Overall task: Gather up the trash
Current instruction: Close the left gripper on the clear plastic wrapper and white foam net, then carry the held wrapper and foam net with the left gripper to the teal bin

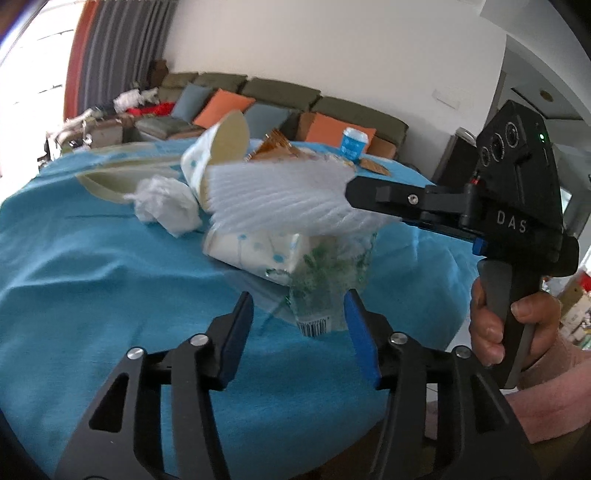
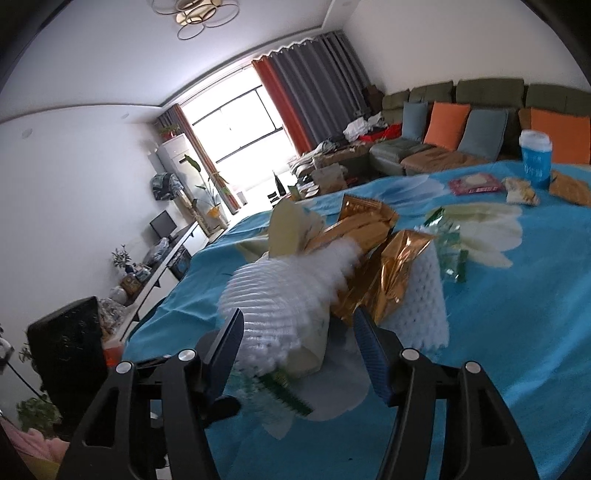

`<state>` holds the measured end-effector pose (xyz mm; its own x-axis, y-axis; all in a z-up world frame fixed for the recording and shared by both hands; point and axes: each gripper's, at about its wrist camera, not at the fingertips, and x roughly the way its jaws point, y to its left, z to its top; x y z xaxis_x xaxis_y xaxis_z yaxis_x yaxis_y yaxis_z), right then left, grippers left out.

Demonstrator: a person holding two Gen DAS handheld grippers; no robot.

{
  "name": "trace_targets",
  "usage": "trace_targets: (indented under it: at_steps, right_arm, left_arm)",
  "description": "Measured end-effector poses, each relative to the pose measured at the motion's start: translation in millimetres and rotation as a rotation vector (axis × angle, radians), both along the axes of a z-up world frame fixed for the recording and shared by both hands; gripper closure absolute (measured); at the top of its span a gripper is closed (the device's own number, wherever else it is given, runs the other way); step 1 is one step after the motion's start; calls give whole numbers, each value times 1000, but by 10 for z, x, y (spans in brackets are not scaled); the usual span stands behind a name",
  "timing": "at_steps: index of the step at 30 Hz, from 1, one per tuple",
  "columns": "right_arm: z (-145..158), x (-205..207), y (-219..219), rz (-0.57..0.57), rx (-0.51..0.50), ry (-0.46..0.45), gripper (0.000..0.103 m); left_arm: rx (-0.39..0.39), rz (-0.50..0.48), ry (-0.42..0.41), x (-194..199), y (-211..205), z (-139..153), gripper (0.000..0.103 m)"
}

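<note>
On the blue-covered table (image 1: 74,258), a crumpled tissue (image 1: 166,206) lies left of the trash pile. The left gripper (image 1: 299,314) stands open around a clear green-printed wrapper (image 1: 325,280). White foam netting (image 1: 280,199) lies by the right gripper (image 2: 295,332), whose fingers stand apart, nothing pinched.

"DAS" on right gripper (image 1: 349,192) body

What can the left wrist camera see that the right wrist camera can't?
Only the left wrist view shows the person's hand holding the right gripper, and a crumpled tissue. Only the right wrist view shows the gold wrappers, the window and the ceiling light. Both show the white foam net on the trash pile, the blue cup, the blue tablecloth and the sofa cushions.
</note>
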<state>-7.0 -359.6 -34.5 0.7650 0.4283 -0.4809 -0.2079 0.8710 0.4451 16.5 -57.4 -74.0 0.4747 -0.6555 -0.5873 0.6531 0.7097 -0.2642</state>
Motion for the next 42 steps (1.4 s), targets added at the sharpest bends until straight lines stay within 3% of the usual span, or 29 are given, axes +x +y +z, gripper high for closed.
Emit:
trace_targets:
  at_steps: [2, 3, 4, 6, 7, 9, 30, 42]
  right_arm:
    - [-37, 27, -17, 19, 41, 20, 48]
    - [-49, 32, -22, 26, 53, 23, 59]
    - [-60, 45, -24, 36, 65, 27, 70]
    - [-58, 37, -19, 47, 78, 21, 79]
    - [-44, 31, -14, 52, 76, 15, 88]
    - [-15, 22, -2, 58, 69, 4, 95]
    - [192, 13, -2, 88, 113, -57, 98]
    - [381, 208, 255, 165, 151, -94, 98]
  left_arm:
    - [-8, -19, 17, 19, -27, -19, 69]
    - [-16, -28, 25, 29, -34, -25, 77]
    - [-19, -33, 28, 33, -41, -31, 79]
    - [-22, -33, 20, 35, -45, -24, 91]
    - [-24, -34, 22, 35, -33, -29, 92]
    - [-28, -31, 22, 37, -19, -26, 92]
    - [-5, 27, -81, -328, 221, 180, 93]
    - [0, 139, -125, -494, 703, 330, 94]
